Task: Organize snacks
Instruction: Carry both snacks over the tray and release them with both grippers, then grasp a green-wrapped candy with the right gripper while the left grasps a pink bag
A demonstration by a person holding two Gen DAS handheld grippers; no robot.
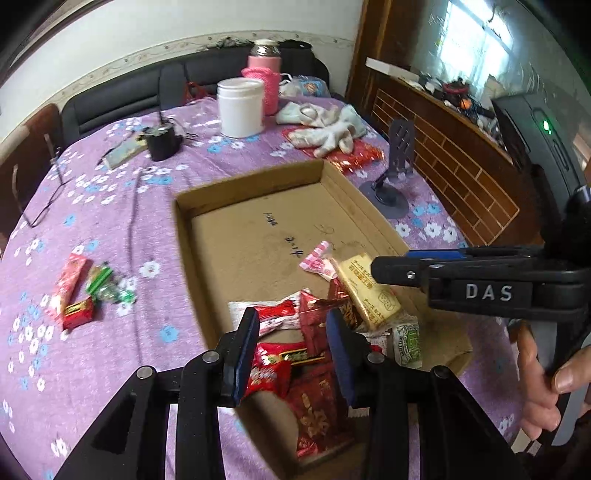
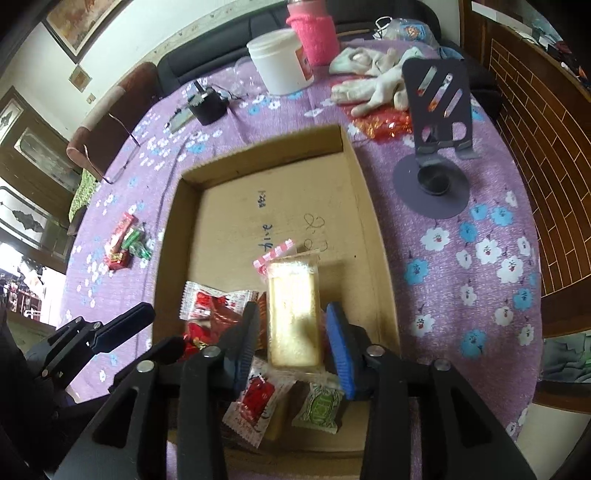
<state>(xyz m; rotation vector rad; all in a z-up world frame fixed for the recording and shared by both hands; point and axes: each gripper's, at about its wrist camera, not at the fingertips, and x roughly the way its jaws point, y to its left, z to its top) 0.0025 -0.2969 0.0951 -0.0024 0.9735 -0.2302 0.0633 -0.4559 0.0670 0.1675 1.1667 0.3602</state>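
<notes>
Snacks (image 2: 255, 402) lie in a cardboard box (image 2: 354, 177) on the purple flowered tabletop (image 2: 461, 280) by a dark sofa (image 1: 122, 99), both hand-held grippers apart, holding nothing.

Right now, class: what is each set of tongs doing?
Left tongs: open, holding nothing.
Right tongs: open around the yellow biscuit pack, not gripping.

Tabletop cloth (image 2: 461, 295): purple, white and blue flowers
Cardboard box (image 2: 280, 206): plain brown
Tub (image 2: 277, 62): white
Bottle sleeve (image 2: 314, 33): pink knit
Biscuit packet (image 2: 293, 317): pale yellow
</notes>
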